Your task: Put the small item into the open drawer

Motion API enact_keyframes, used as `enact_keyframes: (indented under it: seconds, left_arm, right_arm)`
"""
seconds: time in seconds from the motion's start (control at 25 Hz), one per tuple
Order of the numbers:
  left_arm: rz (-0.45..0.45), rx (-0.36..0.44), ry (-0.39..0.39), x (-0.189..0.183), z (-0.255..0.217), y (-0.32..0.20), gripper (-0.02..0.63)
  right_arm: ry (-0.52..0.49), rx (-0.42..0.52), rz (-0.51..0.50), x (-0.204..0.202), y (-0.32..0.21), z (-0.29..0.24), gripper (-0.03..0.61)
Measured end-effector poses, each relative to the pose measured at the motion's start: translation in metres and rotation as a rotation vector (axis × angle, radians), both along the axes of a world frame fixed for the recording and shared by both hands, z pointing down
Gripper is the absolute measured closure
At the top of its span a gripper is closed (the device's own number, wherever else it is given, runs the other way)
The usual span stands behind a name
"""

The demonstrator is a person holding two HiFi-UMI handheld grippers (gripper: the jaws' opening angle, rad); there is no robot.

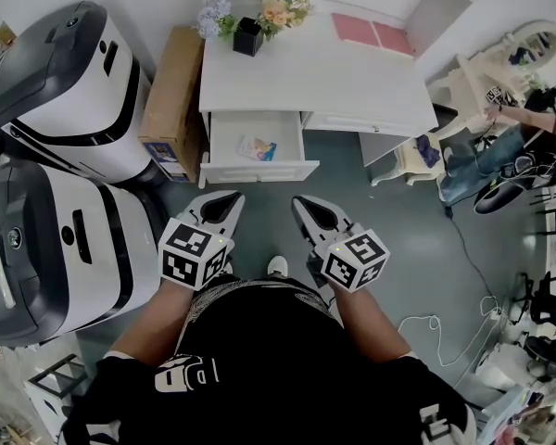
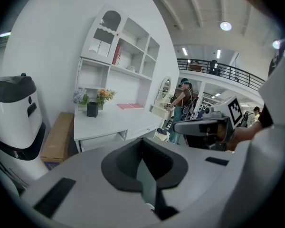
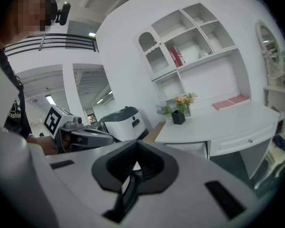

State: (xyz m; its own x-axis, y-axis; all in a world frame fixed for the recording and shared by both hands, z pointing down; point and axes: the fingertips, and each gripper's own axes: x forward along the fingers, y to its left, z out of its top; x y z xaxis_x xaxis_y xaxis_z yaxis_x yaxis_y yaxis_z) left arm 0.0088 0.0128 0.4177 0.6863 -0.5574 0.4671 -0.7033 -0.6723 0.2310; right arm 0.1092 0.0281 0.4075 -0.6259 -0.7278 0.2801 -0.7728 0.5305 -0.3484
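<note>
Plainly, both pairs of jaws are pressed together with nothing between them: the left gripper point(image 1: 230, 199) shows only a thin closed seam in its own view, and the right gripper point(image 1: 306, 204) shows the same in its view. The two are held side by side close to the wearer's body. Their tips aim toward the furniture and slope a little downward, well apart from it and touching nothing. Ahead of them the open drawer point(image 1: 224, 139) stands pulled out on the left side of the white desk point(image 1: 324, 77). The small item point(image 1: 257, 148), a flat colourful packet, lies on the drawer's floor toward the right half. No other loose small thing shows on the desk top or on the grey floor in front of it. At the back of the desk top stand a dark pot of flowers point(image 1: 248, 35) on the left and a pink pad point(image 1: 371, 32) on the right. A cardboard box point(image 1: 171, 91) stands just beside the desk's left side, and two large white-and-grey machines point(image 1: 60, 156) fill the space beyond it. Judging by how things lie, the placing step looks finished, with the packet in the drawer and both grippers empty and drawn back. If so, the task itself asks for no further move. Should a different item be meant, it is not in view. The next move would then call for finding it and opening one gripper around it before carrying it over the drawer's front edge.
</note>
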Motion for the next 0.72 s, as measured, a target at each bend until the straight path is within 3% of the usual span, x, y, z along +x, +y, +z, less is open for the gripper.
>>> enact_keyframes:
  seconds: [0.72]
  left_arm:
    - [-0.004, 0.003, -0.002, -0.0011, -0.0003, 0.0004, 0.600]
  right_arm:
    - [0.018, 0.008, -0.037, -0.0064, -0.0018, -0.0012, 0.572]
